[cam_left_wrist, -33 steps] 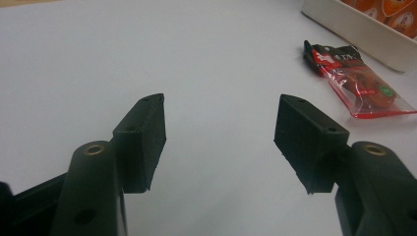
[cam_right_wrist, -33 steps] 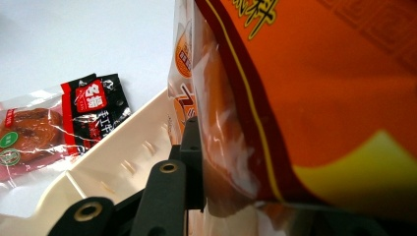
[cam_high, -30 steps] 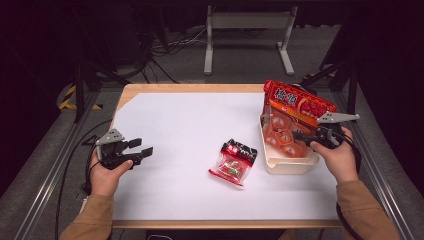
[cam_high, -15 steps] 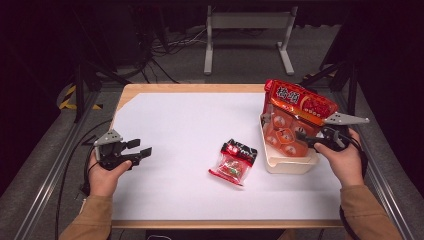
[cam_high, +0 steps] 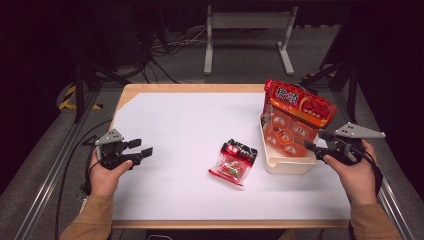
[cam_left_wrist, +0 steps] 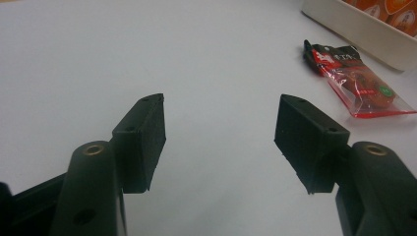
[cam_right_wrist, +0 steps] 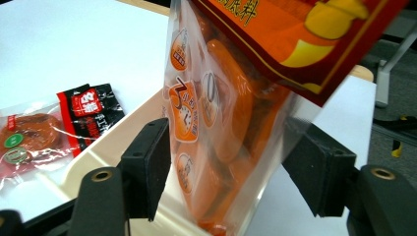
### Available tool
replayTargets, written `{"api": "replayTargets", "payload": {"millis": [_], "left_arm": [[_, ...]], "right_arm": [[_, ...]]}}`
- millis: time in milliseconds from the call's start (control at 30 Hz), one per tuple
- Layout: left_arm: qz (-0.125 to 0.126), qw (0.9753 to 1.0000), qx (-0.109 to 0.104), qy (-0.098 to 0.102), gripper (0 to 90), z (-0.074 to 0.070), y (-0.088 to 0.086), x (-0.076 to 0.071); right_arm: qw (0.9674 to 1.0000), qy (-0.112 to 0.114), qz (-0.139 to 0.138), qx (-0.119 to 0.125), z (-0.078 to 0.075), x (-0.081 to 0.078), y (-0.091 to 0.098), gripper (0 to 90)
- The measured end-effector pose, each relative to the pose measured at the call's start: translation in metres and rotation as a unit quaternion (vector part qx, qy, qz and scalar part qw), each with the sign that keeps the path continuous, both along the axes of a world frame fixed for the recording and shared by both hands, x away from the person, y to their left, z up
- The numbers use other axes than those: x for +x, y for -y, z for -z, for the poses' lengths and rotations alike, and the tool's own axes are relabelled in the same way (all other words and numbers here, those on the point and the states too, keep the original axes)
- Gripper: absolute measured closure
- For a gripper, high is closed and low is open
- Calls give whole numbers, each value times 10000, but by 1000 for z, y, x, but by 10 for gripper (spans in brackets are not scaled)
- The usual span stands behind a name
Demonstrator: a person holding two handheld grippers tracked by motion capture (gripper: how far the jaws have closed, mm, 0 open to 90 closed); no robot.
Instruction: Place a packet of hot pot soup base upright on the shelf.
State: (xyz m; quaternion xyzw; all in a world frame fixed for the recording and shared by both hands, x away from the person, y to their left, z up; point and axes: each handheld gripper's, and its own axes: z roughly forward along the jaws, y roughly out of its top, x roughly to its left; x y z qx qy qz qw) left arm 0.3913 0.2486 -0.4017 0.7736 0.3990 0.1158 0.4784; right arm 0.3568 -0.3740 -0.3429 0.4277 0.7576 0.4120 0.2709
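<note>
Your right gripper [cam_right_wrist: 231, 172] just opened — orange bag [cam_high: 295, 120] stands between spread jaws in the tray [cam_high: 287, 165], unpinched. Left gripper [cam_left_wrist: 219, 142] — spread, empty.

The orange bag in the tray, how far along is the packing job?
Done: the orange bag stands in the cream tray. In hand: the right gripper has just been opening, its fingers either side of the bag, no longer pressing. Left: the small red packet lies on the white table; the left gripper is open.
</note>
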Motion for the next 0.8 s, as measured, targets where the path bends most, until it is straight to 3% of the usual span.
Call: {"api": "replayTargets", "payload": {"millis": [533,800], "left_arm": [[40,10000,-10,-11,371,1,-1,1],[50,10000,-30,-16,370,1,0,1]], "right_arm": [[10000,29,-45,-29,-12,-32,-12,357],[9998,40,194,80,-11,-38,-4,363]]}}
